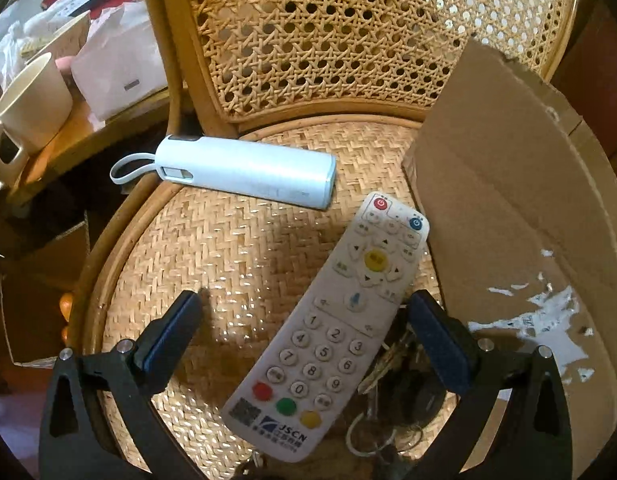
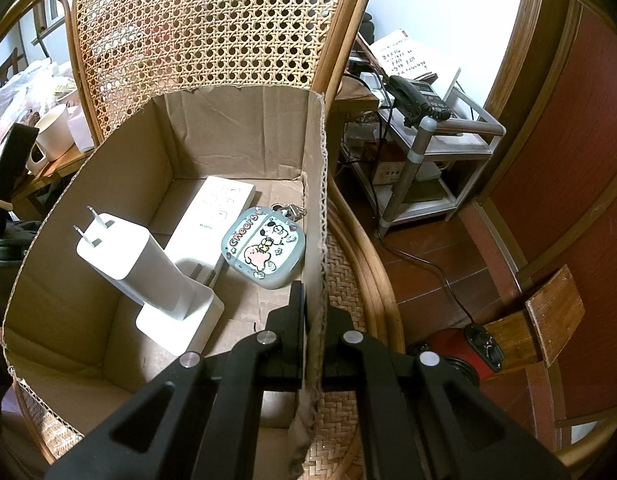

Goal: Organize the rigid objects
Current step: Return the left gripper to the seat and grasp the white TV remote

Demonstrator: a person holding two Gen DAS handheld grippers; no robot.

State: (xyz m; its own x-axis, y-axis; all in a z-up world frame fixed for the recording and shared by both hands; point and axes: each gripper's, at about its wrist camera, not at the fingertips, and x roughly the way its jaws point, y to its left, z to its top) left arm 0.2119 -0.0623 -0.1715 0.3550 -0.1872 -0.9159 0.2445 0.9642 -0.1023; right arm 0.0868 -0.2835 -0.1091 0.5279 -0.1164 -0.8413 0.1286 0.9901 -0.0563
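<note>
White remote (image 1: 332,328) is lying between the wide-open, empty left gripper (image 1: 304,332) fingers, while the right gripper (image 2: 312,320) is clamping the cardboard box (image 2: 322,184) wall.

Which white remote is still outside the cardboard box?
The numbered white remote with coloured buttons, lying on the woven chair seat; the plain white remote is in the cardboard box.

A cream cup (image 1: 32,100) stands at the near edge of a side table (image 1: 68,136) left of the rattan chair (image 1: 308,40), with a white box (image 1: 116,76) just behind it. To the chair's right, a black phone (image 2: 418,98) sits atop a metal shelf (image 2: 448,152). A red appliance (image 2: 464,350) rests on the floor (image 2: 420,264).
</note>
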